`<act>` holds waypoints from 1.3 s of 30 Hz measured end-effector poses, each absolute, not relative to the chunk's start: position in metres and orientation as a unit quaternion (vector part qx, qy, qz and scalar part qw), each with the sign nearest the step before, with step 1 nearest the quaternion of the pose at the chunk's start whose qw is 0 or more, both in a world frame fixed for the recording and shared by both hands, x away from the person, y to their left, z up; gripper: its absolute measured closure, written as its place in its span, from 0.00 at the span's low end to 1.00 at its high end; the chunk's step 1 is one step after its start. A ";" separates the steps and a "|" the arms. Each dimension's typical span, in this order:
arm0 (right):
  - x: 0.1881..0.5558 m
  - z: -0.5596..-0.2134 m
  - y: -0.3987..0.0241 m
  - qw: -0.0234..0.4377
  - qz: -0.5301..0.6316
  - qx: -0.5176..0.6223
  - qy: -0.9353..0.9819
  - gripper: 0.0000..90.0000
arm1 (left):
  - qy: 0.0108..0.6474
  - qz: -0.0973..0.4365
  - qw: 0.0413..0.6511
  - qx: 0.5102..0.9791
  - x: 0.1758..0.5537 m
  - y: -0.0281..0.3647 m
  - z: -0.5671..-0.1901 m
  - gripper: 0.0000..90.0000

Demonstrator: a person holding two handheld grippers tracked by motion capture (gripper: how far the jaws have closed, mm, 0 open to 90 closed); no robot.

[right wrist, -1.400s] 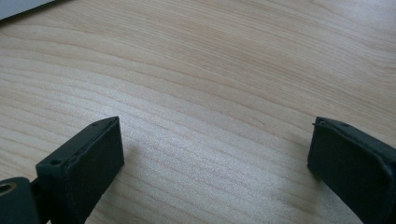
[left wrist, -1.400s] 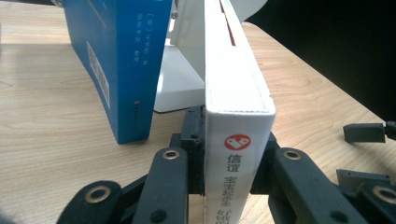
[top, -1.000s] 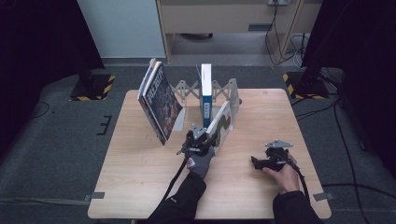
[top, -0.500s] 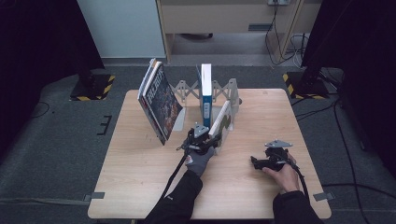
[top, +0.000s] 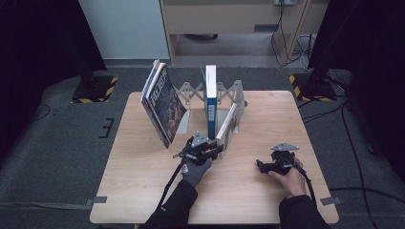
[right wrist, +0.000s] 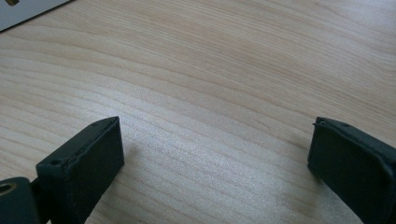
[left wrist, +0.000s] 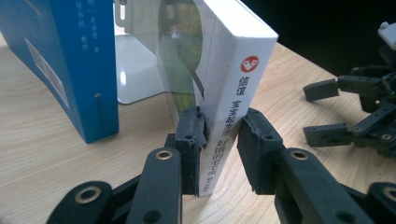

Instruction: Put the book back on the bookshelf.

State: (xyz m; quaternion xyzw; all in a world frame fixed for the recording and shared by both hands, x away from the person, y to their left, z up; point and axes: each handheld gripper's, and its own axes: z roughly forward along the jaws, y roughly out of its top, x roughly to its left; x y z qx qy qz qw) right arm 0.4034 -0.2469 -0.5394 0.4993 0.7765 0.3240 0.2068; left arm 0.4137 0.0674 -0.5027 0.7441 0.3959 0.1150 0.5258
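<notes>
White book (left wrist: 229,88) leans against the metal bookend (top: 236,102), just right of the upright blue book (top: 210,98). We keep the left gripper (left wrist: 219,140) clamped across its spine to steady the tilt; its jaws have just been closing slightly. Right gripper (right wrist: 215,158) rests wide open, holding nothing, on the table (top: 143,191).

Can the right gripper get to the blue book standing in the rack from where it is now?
Probably not directly: the white book held by the left gripper leans between the right gripper and the blue book.
</notes>
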 end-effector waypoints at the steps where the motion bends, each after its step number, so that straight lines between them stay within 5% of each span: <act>1: 0.403 -0.539 -0.247 0.207 0.324 0.499 0.776 0.04 | 0.398 0.118 0.525 0.743 0.414 0.067 -0.502 0.78; 10: 0.403 -0.539 -0.247 0.207 0.324 0.499 0.777 0.04 | 0.412 0.140 0.520 0.735 0.428 0.053 -0.494 0.78; 39: 0.404 -0.539 -0.246 0.206 0.325 0.498 0.777 0.04 | 0.393 0.094 0.520 0.753 0.468 0.023 -0.497 0.70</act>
